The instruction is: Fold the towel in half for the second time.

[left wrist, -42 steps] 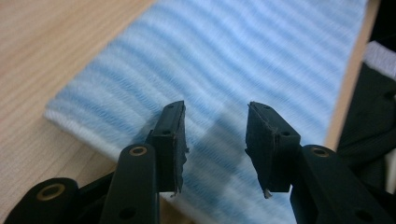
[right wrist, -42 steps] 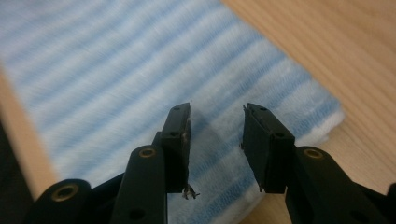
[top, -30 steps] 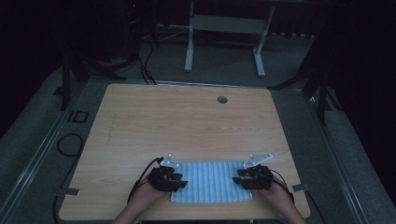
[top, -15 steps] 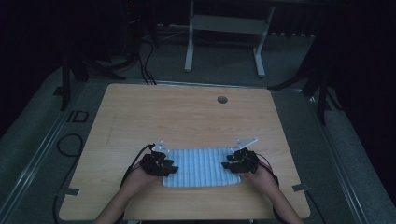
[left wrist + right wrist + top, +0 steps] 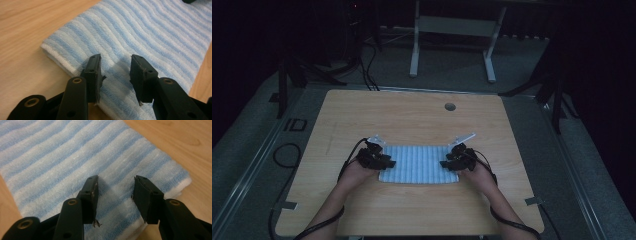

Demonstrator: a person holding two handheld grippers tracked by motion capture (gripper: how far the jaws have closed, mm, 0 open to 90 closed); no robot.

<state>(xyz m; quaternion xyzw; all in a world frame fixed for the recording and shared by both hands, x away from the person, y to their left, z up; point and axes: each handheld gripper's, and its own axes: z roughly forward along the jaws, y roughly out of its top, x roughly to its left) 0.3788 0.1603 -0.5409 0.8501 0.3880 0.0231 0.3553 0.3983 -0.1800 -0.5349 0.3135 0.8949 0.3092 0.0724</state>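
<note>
A folded blue-and-white striped towel (image 5: 418,164) lies flat on the wooden table (image 5: 412,120), near the front. My left gripper (image 5: 384,162) is at the towel's left end, open, its jaws apart just above the cloth (image 5: 150,37) with nothing between them (image 5: 115,72). At the right end my right gripper (image 5: 447,163) stands open too, jaws apart over the striped cloth (image 5: 62,162), nothing held (image 5: 115,195). A hand holds each gripper, forearms coming in from the bottom edge.
A small round cable hole (image 5: 450,106) sits in the table near its far edge. Beyond the table stands a white metal frame (image 5: 452,30) on a dark floor. Black cables (image 5: 287,155) trail off the table's left side.
Both grippers have moved forward and a little inward along the towel's two ends. The towel now lies farther from the front edge than a second ago.
</note>
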